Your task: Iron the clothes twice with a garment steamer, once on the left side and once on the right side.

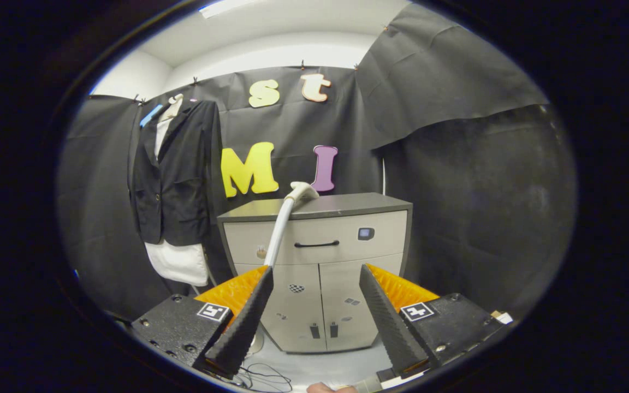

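While we hold the gripper [314, 305] low in the booth, its two dark ridged fingers [246, 322] stand wide apart with nothing between them, and we see the grey cabinet [314, 256] straight ahead, beyond the fingertips. We take that cabinet as our landmark: it has a dark flat top, a drawer with a black handle [316, 244] across its front, and two lower doors beneath the drawer.

To the left of the cabinet, hung high against the black cloth wall, we see the clothes: a dark jacket [175, 174] over a white shirt [179, 262], whose hem shows below the jacket, beside the cabinet's left edge.

On the cabinet's top, near its middle, we see the white head of the garment steamer [300, 192] resting, and its pale hose [277, 234] runs down over the cabinet's front, across the drawer's left part, and passes behind the left finger.

On the floor in front of the cabinet, we see thin dark cables [265, 376] lying loose between the finger bases.
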`<control>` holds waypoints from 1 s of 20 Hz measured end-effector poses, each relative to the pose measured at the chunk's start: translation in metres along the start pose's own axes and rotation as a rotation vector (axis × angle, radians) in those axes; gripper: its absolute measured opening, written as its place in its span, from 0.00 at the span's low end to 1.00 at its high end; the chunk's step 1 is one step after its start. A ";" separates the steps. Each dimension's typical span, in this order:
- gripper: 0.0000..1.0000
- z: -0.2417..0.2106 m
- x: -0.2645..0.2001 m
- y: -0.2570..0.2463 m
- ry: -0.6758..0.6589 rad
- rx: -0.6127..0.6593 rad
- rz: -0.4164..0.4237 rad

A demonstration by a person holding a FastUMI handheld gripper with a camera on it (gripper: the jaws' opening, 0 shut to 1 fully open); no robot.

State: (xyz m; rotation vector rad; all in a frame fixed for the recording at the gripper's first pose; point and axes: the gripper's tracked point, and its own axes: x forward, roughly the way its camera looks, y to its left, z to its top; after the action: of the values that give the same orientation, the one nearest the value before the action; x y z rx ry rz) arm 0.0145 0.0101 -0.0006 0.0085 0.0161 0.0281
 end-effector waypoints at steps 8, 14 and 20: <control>0.99 -0.003 0.000 0.017 0.008 -0.001 0.000; 0.99 -0.004 -0.004 0.039 -0.004 -0.001 -0.013; 0.99 0.000 -0.008 0.067 -0.037 -0.004 -0.053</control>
State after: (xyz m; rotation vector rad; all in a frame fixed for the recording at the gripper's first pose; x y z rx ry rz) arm 0.0050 0.0769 0.0003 0.0042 -0.0207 -0.0254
